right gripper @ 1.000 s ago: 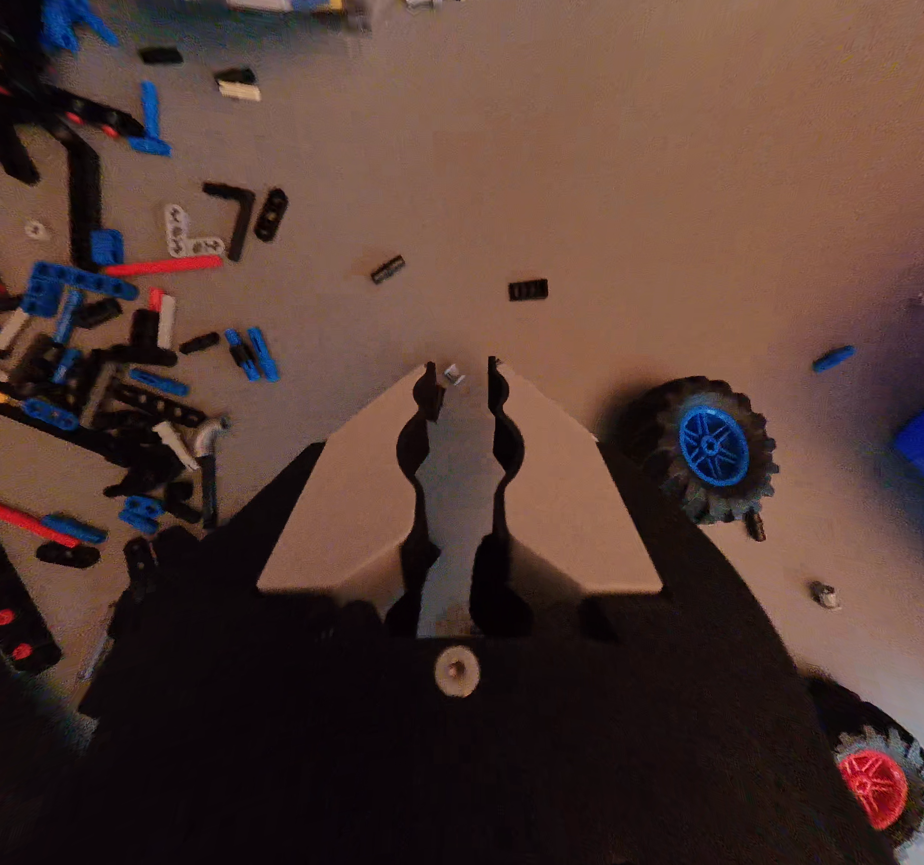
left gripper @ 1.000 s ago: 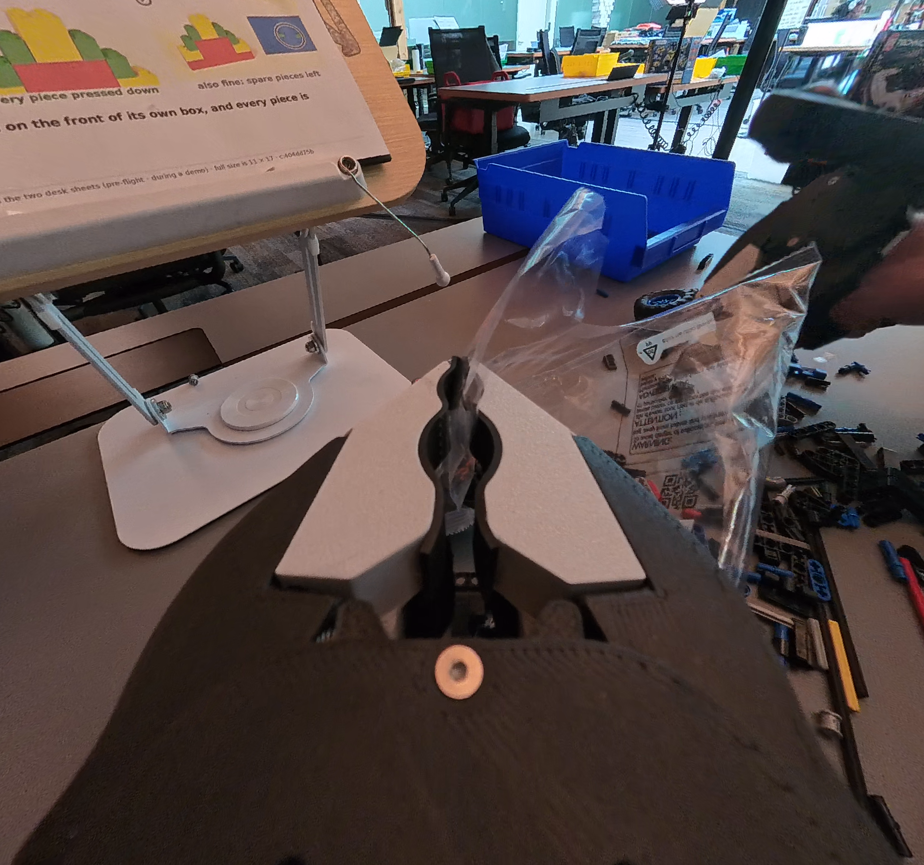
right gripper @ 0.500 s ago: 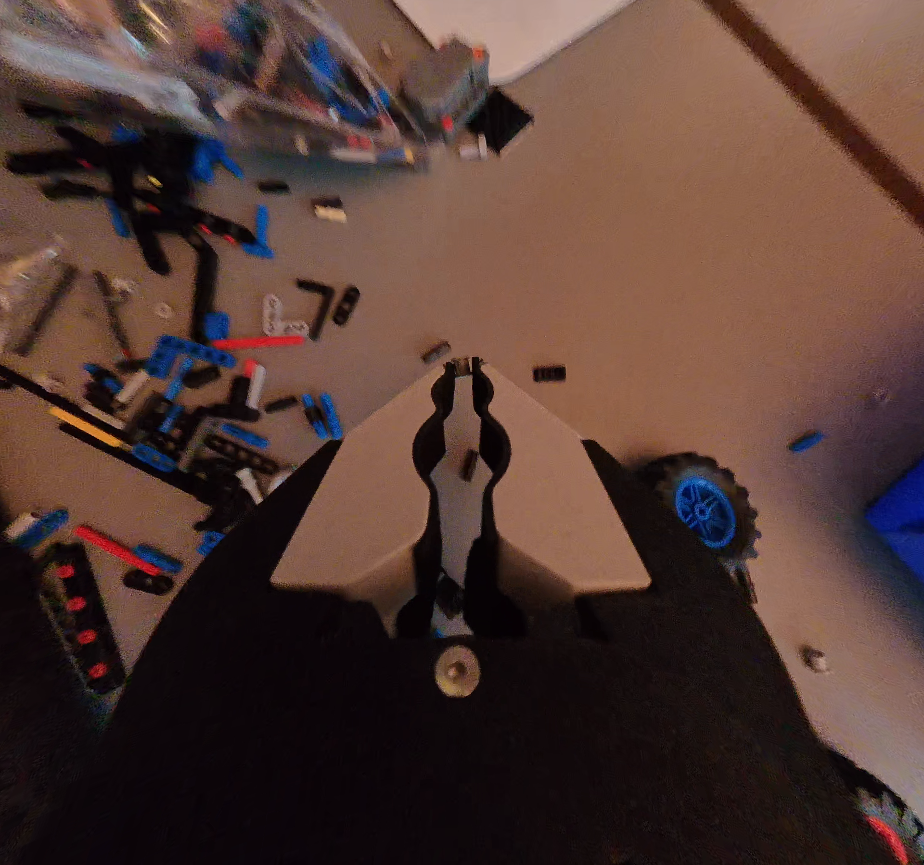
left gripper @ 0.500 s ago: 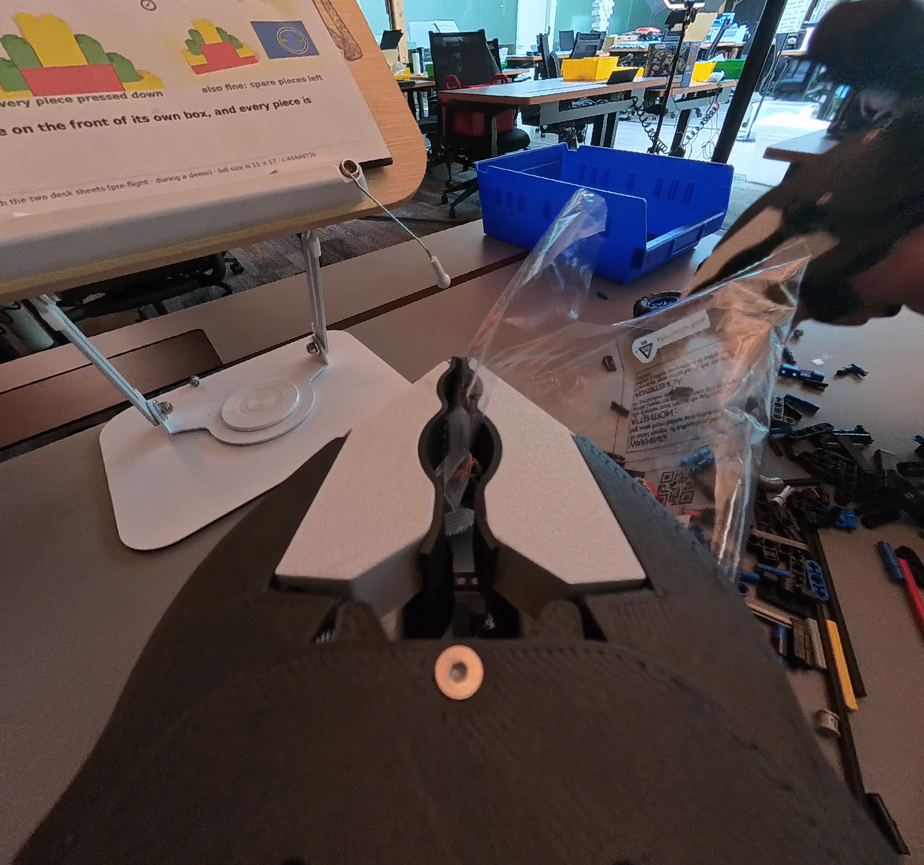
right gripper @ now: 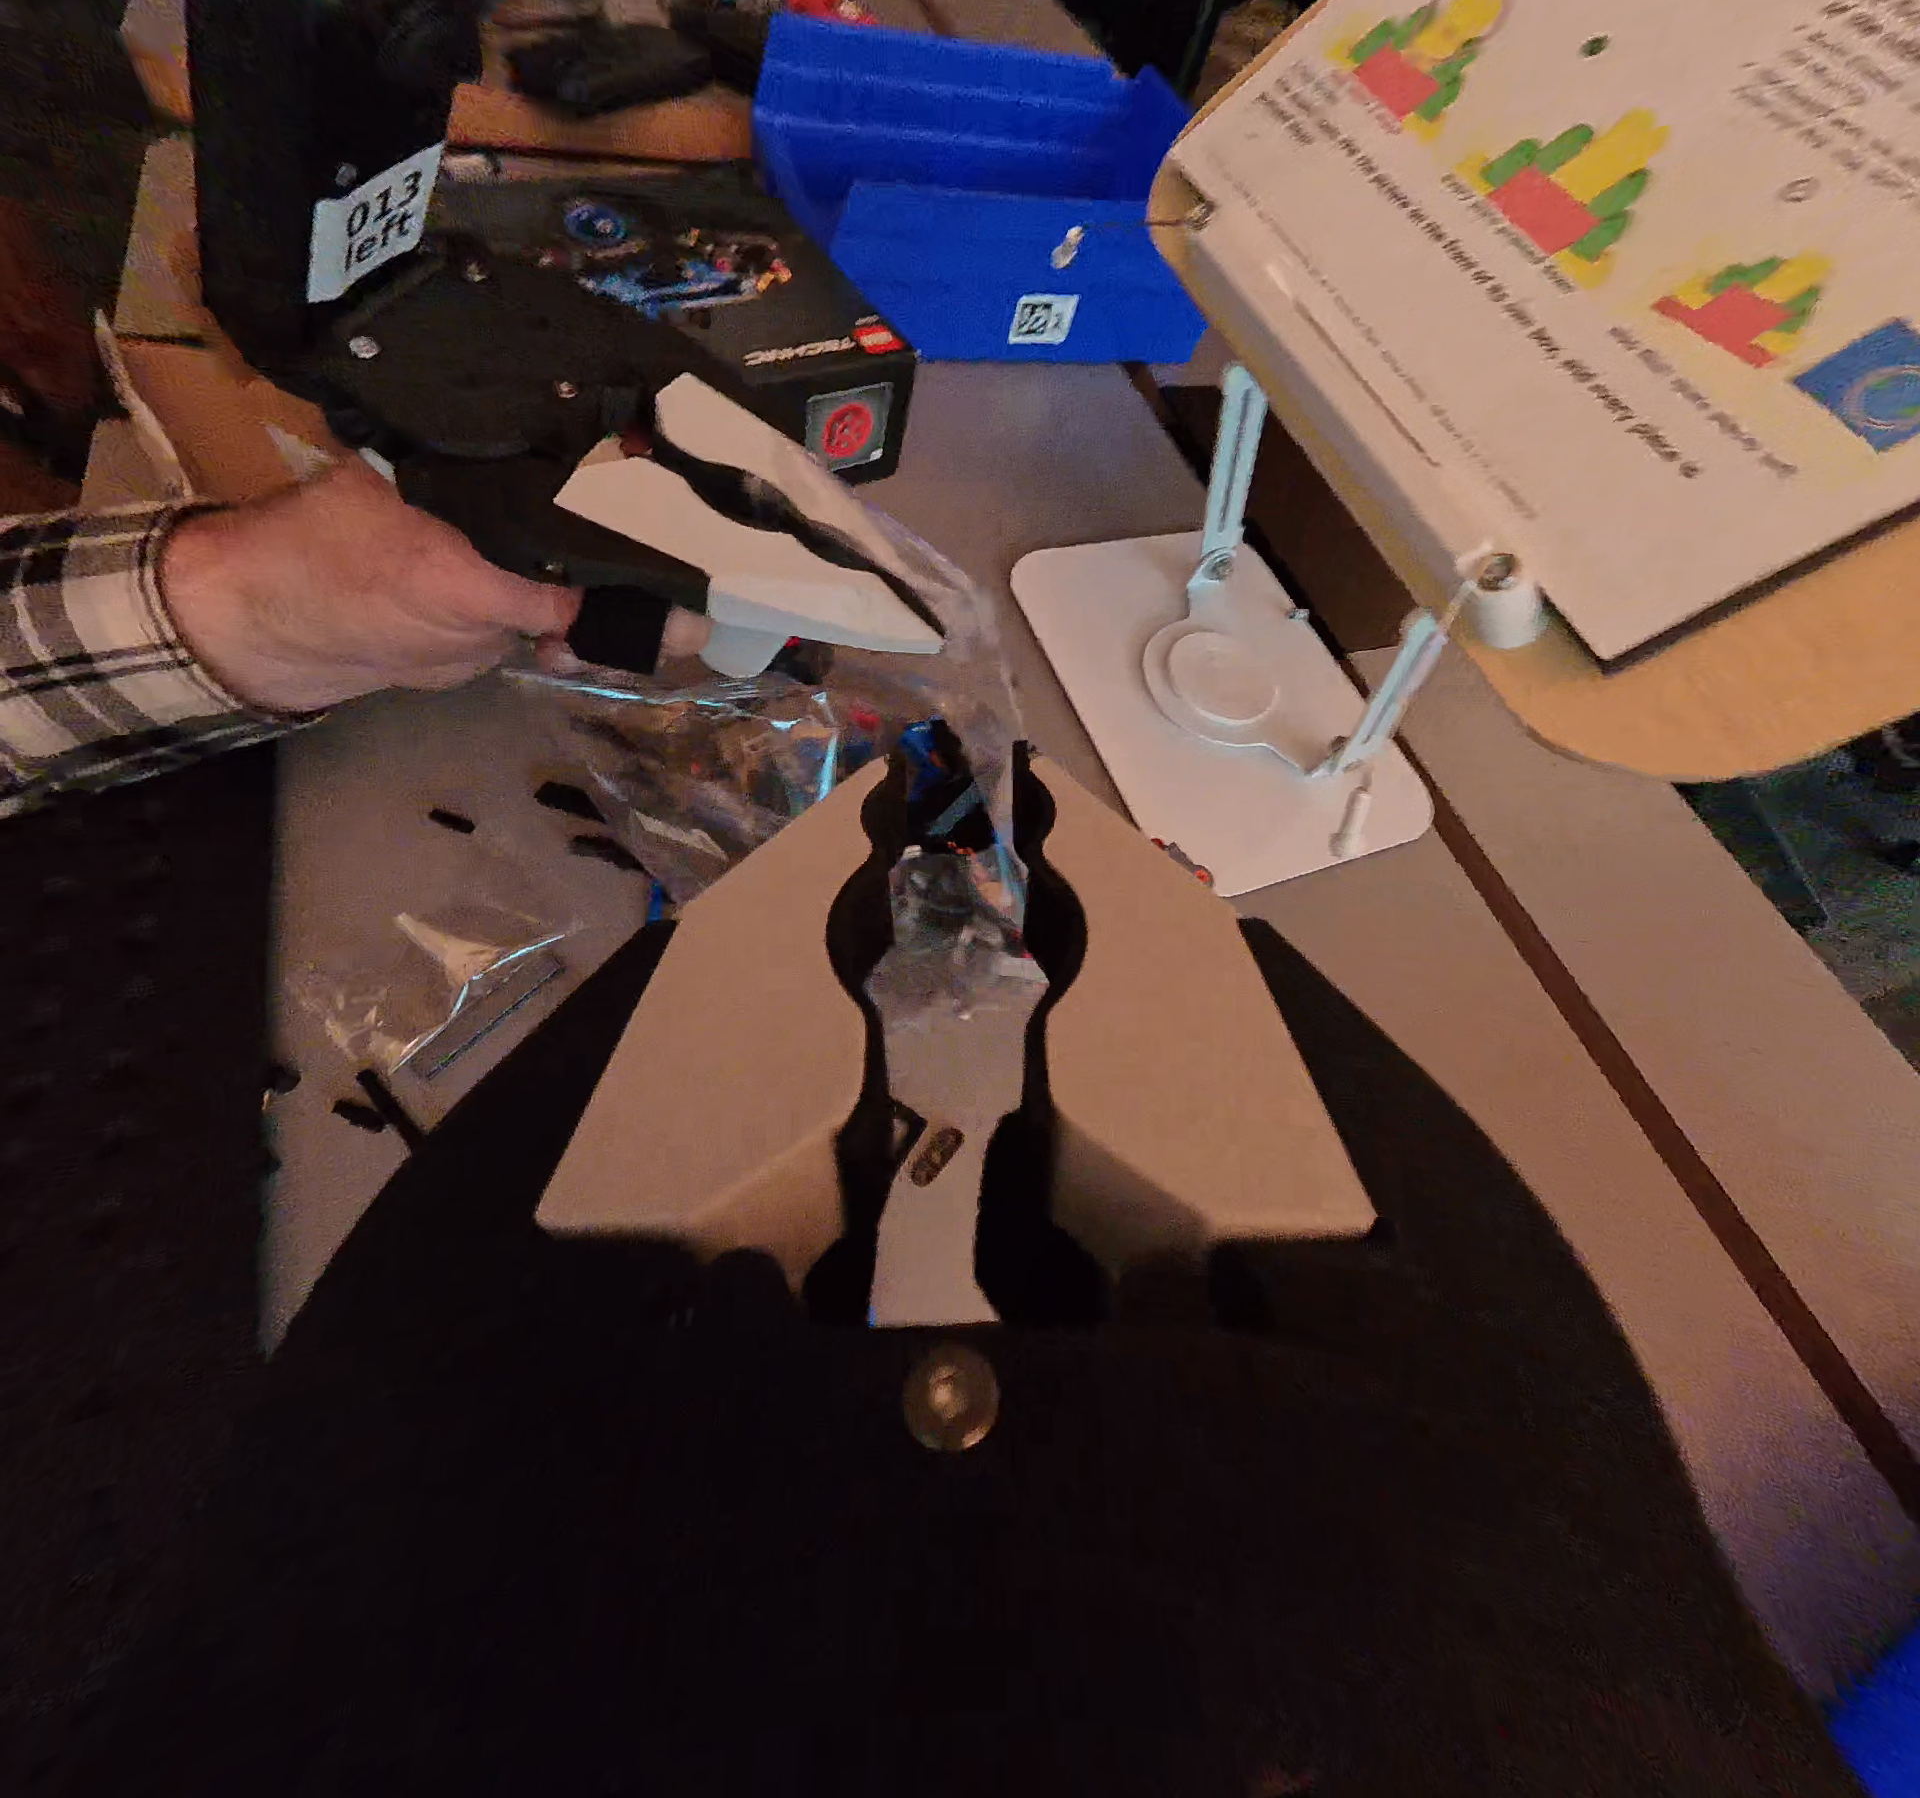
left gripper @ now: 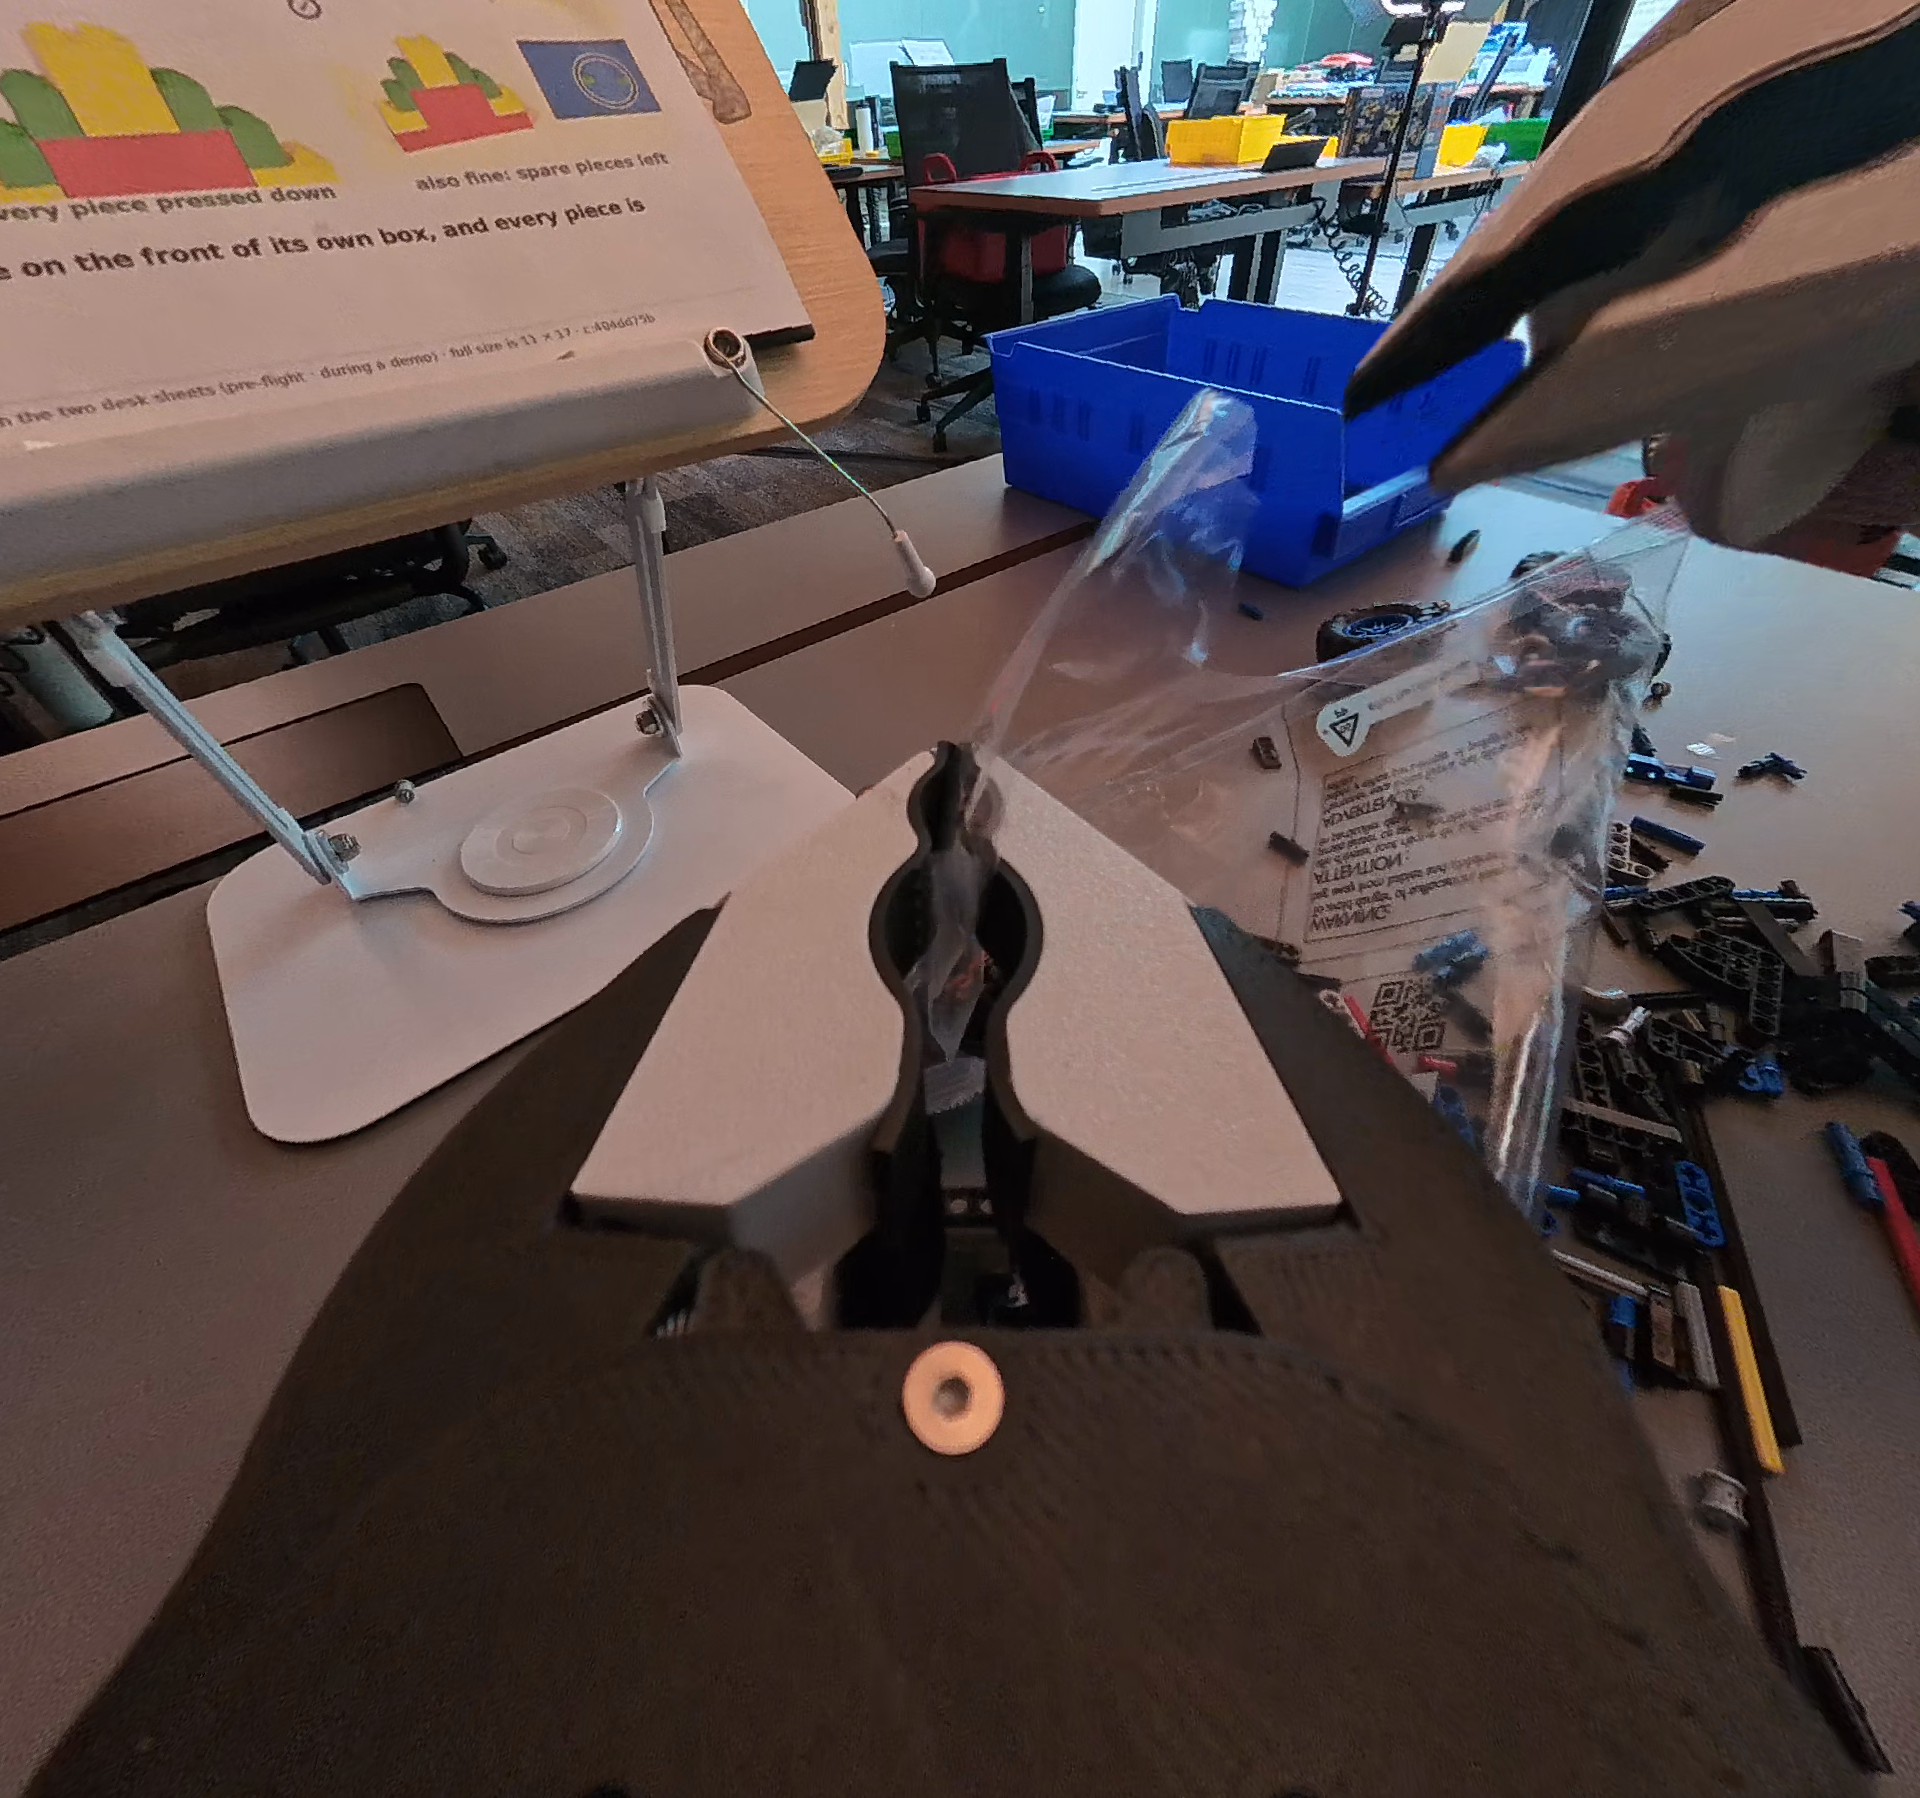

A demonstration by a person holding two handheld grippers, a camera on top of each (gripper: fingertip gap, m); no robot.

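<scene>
- The bench [left gripper: 156, 1177] is a broad grey-brown top carrying everything else, with a dark seam running across it.
- A document stand [left gripper: 447, 927] sits on a white base plate at the left of the left wrist view, holding a tilted wooden board with a printed sheet [left gripper: 343, 138] showing coloured block pictures.
- A blue bin [left gripper: 1195, 418] stands on the bench beyond the stand, with a dark printed box [right gripper: 727, 294] beside it in the right wrist view.
- A clear plastic bag [left gripper: 1403, 813] with small parts inside and a printed panel hangs stretched above the bench between the two grippers.
- The left gripper [left gripper: 951, 782] has its jaws clamped together on one corner of the bag; in the right wrist view a hand [right gripper: 343, 595] in a plaid sleeve holds it.
- The right gripper [right gripper: 951, 772] has its jaws apart, with the bag's plastic and parts lying in the gap between them; whether they press on it I cannot tell.
- Loose black, blue and red building pieces [left gripper: 1714, 1000] lie scattered on the bench under and beside the bag.
- A blue-hubbed wheel [left gripper: 1377, 626] lies near the bin.
</scene>
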